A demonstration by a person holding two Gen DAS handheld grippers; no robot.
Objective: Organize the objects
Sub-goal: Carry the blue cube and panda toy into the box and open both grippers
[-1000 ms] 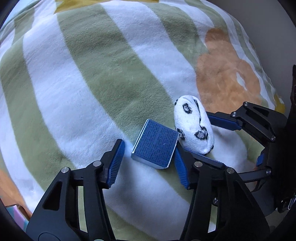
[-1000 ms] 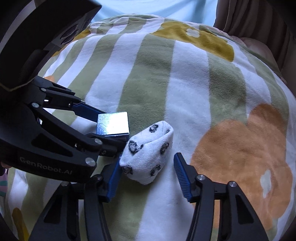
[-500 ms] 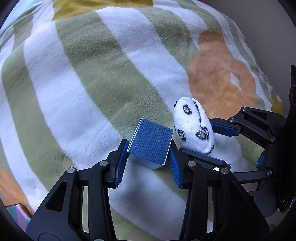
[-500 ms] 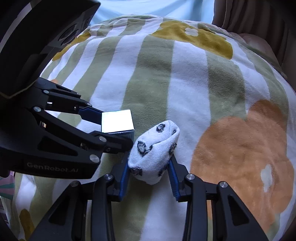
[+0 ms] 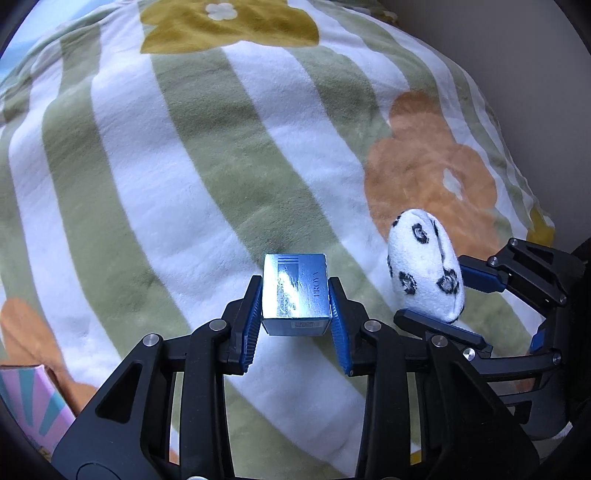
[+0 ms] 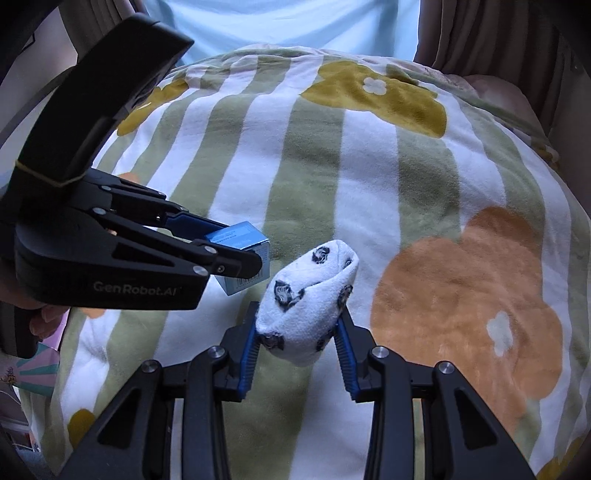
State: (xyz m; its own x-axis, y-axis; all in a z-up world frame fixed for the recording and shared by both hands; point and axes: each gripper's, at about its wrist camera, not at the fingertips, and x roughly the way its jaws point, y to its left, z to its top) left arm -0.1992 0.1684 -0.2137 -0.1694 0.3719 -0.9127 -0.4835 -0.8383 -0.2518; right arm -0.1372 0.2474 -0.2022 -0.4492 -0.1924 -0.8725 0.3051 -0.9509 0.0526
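My left gripper (image 5: 295,299) is shut on a small blue box (image 5: 295,291) and holds it above the striped blanket (image 5: 184,147). The box also shows in the right wrist view (image 6: 242,254), between the left gripper's fingers (image 6: 192,225). My right gripper (image 6: 297,332) is shut on a rolled white sock with black spots (image 6: 306,314), lifted off the blanket. The sock shows in the left wrist view (image 5: 424,269) to the right of the box, held by the right gripper (image 5: 458,299).
The green and white striped blanket (image 6: 369,184) with orange and yellow flower patches covers a rounded bed surface. A pink and blue patterned object (image 5: 29,398) lies at the lower left edge. A light blue sheet (image 6: 288,26) lies beyond the blanket.
Both grippers closed, the left on the blue box and the right on the sock, and both lifted their objects off the blanket. The box turned level between the left fingers.
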